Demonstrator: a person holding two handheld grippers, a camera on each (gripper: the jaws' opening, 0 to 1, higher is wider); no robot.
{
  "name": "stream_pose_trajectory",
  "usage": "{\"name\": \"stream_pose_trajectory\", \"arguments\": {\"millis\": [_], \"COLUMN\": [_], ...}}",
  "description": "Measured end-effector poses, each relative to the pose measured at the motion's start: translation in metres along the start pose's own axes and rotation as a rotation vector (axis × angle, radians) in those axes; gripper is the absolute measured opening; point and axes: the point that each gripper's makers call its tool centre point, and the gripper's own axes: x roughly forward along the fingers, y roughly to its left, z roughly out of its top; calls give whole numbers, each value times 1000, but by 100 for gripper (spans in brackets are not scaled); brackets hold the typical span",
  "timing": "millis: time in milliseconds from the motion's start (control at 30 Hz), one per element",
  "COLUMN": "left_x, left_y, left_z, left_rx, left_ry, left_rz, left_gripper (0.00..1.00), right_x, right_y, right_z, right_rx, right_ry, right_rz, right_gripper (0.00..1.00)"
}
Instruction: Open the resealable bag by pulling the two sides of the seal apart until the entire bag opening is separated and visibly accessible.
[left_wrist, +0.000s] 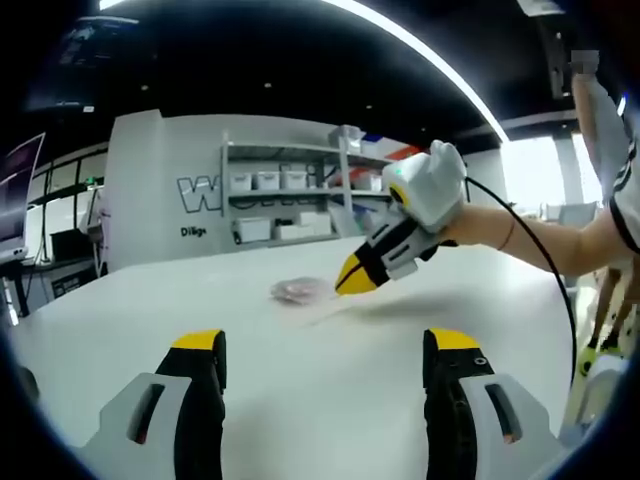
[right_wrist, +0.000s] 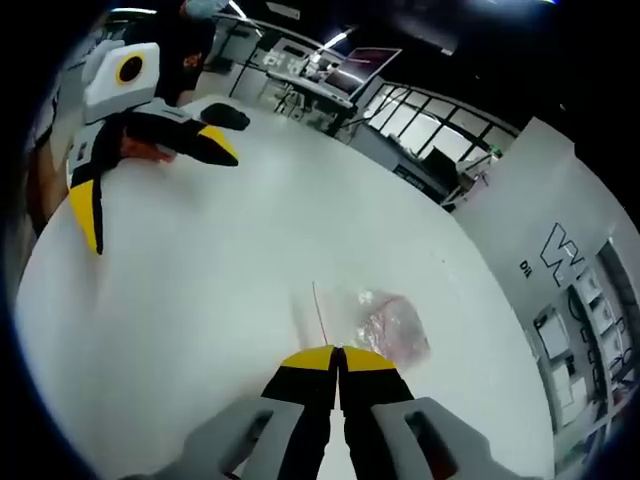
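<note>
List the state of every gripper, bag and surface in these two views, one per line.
Left yellow-tipped gripper: jaws wide open, holding nothing, above the table.
Right yellow-tipped gripper: jaws shut, tips at the near edge of the bag; whether it pinches the plastic cannot be told.
Clear resealable plastic bag with pinkish contents: lying flat, seal not visibly parted.
White table: bears the bag.

White table (left_wrist: 300, 380), shelving with bins (left_wrist: 285, 200) behind
</note>
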Motion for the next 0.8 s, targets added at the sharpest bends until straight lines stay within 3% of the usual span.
{"name": "stream_pose_trajectory", "arguments": {"millis": [300, 700, 800], "left_x": [2, 6, 9], "left_y": [-3, -1, 2], "left_z": [-2, 5, 9], "left_rx": [-12, -56, -30], "left_ry": [21, -4, -19], "left_rz": [-12, -31, -16], "left_gripper": [80, 77, 77], "right_x": [-3, -10, -12], "right_y": [-4, -10, -11], "right_z": [8, 13, 15], "right_rx": [189, 321, 337], "right_ry": [-108, -194, -217], "right_rz": [38, 59, 51], "right_gripper": [0, 0, 0]}}
